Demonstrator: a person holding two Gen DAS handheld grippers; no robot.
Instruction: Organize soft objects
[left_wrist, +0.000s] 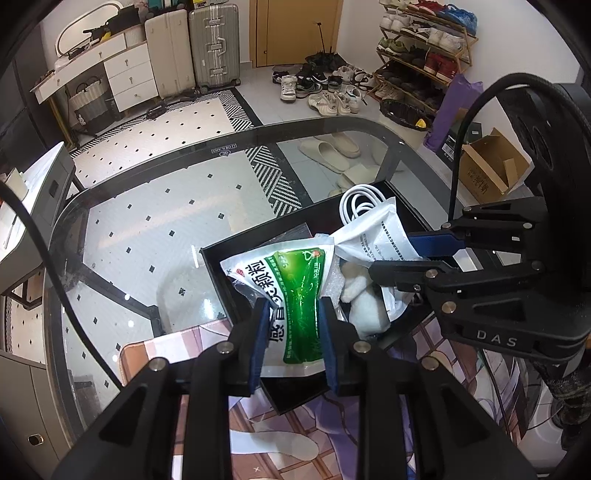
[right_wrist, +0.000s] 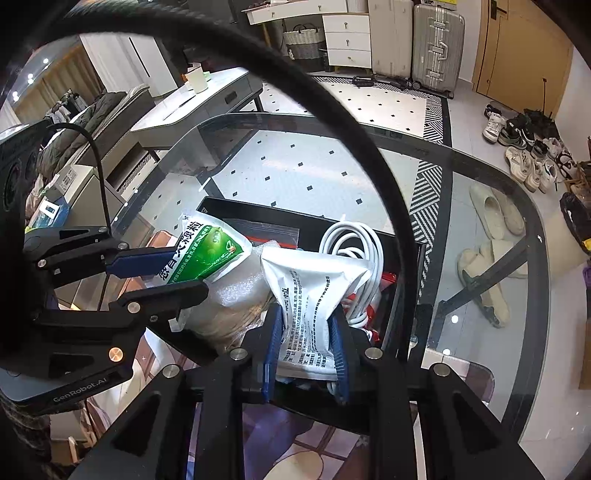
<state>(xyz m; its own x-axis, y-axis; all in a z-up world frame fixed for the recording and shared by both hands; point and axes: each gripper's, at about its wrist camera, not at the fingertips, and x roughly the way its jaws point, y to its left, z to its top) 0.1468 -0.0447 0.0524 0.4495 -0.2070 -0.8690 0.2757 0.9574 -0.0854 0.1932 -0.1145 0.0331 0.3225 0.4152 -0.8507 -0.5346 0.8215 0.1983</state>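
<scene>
My left gripper is shut on a green and white medicine pouch, held over the black box. The same pouch and left gripper show at left in the right wrist view. My right gripper is shut on a white printed pouch; it shows at right in the left wrist view, with the white pouch. In the box lie a coiled white cable, a white plush toy and a bubble-wrap bundle.
The box stands on a glass table beside a printed mat. A small zip bag lies at the box's far side. Below the glass are slippers; suitcases, drawers and a shoe rack stand farther off.
</scene>
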